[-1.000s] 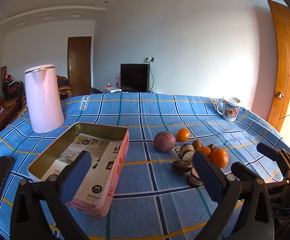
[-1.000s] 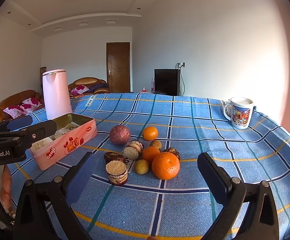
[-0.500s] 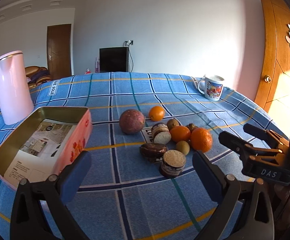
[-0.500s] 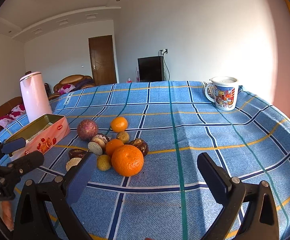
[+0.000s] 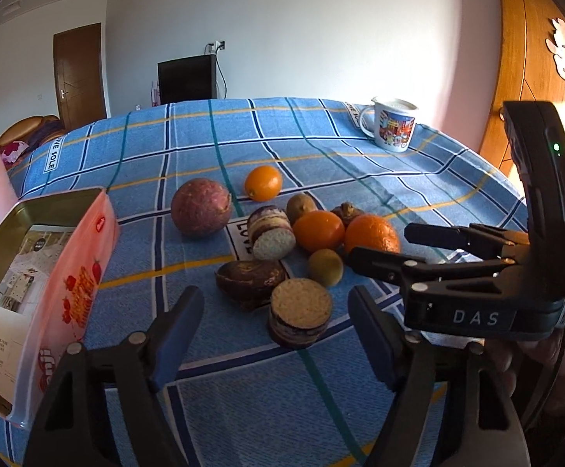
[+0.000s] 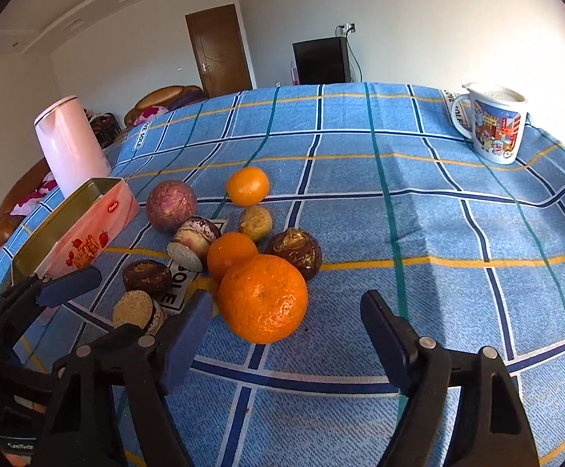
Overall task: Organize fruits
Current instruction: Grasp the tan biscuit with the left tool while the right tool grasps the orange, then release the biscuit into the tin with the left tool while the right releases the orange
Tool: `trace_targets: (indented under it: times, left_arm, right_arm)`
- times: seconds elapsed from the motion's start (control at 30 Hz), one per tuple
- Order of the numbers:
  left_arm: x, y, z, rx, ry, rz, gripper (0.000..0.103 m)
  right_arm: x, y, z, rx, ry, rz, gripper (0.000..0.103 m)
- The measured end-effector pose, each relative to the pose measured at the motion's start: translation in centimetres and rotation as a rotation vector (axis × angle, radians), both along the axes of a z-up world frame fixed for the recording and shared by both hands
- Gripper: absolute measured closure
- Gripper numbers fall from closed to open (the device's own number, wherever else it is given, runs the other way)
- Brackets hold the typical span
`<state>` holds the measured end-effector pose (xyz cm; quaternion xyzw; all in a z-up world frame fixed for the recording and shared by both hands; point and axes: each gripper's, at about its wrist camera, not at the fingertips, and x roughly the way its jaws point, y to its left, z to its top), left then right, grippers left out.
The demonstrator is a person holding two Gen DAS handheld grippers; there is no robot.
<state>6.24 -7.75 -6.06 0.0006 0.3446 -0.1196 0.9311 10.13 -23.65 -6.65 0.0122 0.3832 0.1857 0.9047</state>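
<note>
A pile of fruit lies on the blue checked tablecloth (image 5: 243,132). My left gripper (image 5: 276,303) hovers low over its near edge, jaws closing. A cut purple piece with a pale face (image 5: 300,313) sits between the fingers, and the pads are not touching it. My right gripper (image 6: 286,303) comes in from the right, jaws also closing, with the big orange (image 6: 263,297) between its fingers and untouched. Behind lie two smaller oranges (image 6: 231,253) (image 6: 247,186), a round purple fruit (image 5: 200,213), kiwis (image 5: 325,266) and other brown pieces (image 5: 250,278). The right gripper (image 5: 383,241) shows beside the big orange (image 5: 372,233).
An open pink tin (image 5: 68,272) stands left of the pile, with printed paper inside. A pink kettle (image 6: 70,144) stands behind the tin. A printed mug (image 6: 490,124) sits at the far right of the table. A wooden door (image 5: 523,58) is on the right.
Both grippers have come forward and down toward the fruit pile, which now fills more of each view. Both pairs of jaws have narrowed. The tin has slid toward the left edge.
</note>
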Motion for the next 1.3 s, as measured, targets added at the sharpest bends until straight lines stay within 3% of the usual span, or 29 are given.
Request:
trace_targets:
  times: [0.07,0.1,0.2,0.37,0.47,0.6,0.83,1.3]
  left_arm:
    - [0.3,0.0,-0.2,-0.006,0.021,-0.011,0.037]
    - [0.4,0.0,-0.3,-0.009,0.029,-0.014,0.045]
    - [0.6,-0.1,-0.5,-0.007,0.046,-0.027,0.048]
    - [1.1,-0.5,-0.7,-0.002,0.079,-0.047,0.049]
    - [1.2,-0.5,-0.9,-0.018,0.085,-0.062,0.065]
    - [0.9,-0.4,-0.7,-0.025,0.063,-0.057,0.065]
    - [-0.8,0.1,0.2,-0.027,-0.055,-0.038,0.066]
    - [-2.6,1.3,1.3,-0.071,-0.184,-0.021,0.066]
  right_arm:
    - [0.3,0.5,-0.2,-0.016,0.018,0.022,0.028]
    - [0.5,0.6,-0.5,-0.013,0.036,0.033,0.041]
    - [0.7,0.3,-0.6,0.03,0.053,0.056,0.054]
    - [0.1,0.7,-0.3,0.011,0.02,0.072,0.054]
    - [-0.1,0.7,-0.1,0.014,0.0,0.071,0.055]
    - [-0.9,0.6,0.4,0.017,-0.057,0.07,0.055]
    - [-2.1,0.3,1.2,0.037,-0.149,0.064,0.055]
    - [-4.6,0.4,2.4,0.052,-0.31,0.104,0.055]
